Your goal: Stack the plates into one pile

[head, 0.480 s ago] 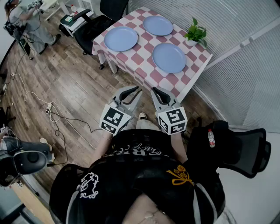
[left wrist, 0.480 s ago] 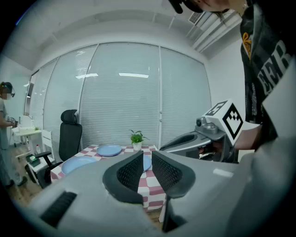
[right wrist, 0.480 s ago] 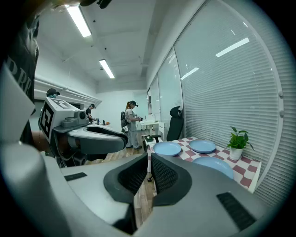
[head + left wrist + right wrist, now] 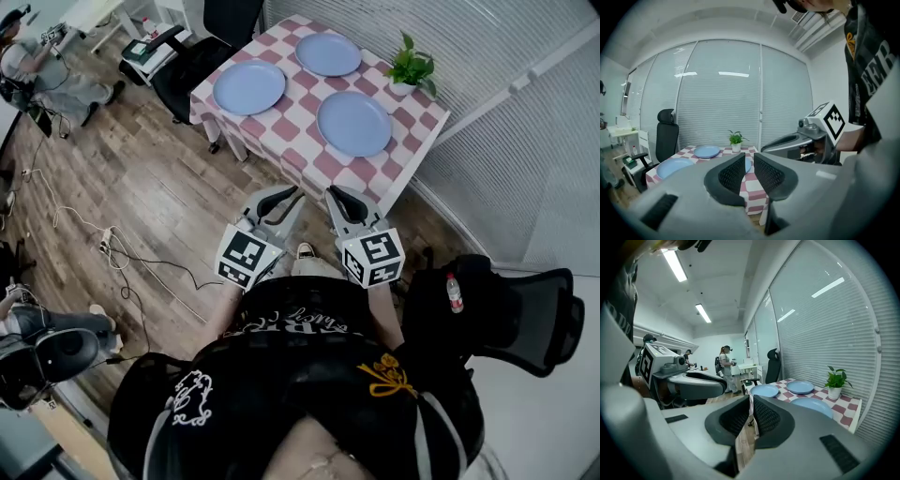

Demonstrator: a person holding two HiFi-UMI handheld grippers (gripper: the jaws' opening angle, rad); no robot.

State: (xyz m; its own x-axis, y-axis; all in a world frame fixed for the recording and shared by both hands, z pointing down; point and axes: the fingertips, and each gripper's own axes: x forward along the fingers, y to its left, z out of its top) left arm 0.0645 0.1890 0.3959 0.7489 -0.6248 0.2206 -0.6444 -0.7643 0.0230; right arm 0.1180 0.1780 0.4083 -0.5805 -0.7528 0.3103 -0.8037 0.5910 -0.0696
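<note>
Three light blue plates lie apart on a pink-and-white checked table (image 4: 286, 141): a left plate (image 4: 248, 87), a far plate (image 4: 328, 54) and a near right plate (image 4: 354, 124). Both grippers hang over the wooden floor, short of the table's near edge. My left gripper (image 4: 287, 195) is shut and empty, and my right gripper (image 4: 337, 195) beside it is shut and empty too. The left gripper view looks past the left gripper (image 4: 750, 161) at the left plate (image 4: 675, 166) and far plate (image 4: 707, 151). Beyond the right gripper (image 4: 751, 401) the right gripper view shows all three plates (image 4: 764, 390).
A small potted plant (image 4: 412, 70) stands at the table's right corner. One black office chair (image 4: 202, 47) is at the table's far left, another (image 4: 511, 314) at my right with a bottle (image 4: 453, 293). Cables (image 4: 122, 253) trail over the floor. A person (image 4: 47, 66) stands far left.
The table and plates sit slightly higher and further left in the head view. Both grippers keep their place and stay shut.
</note>
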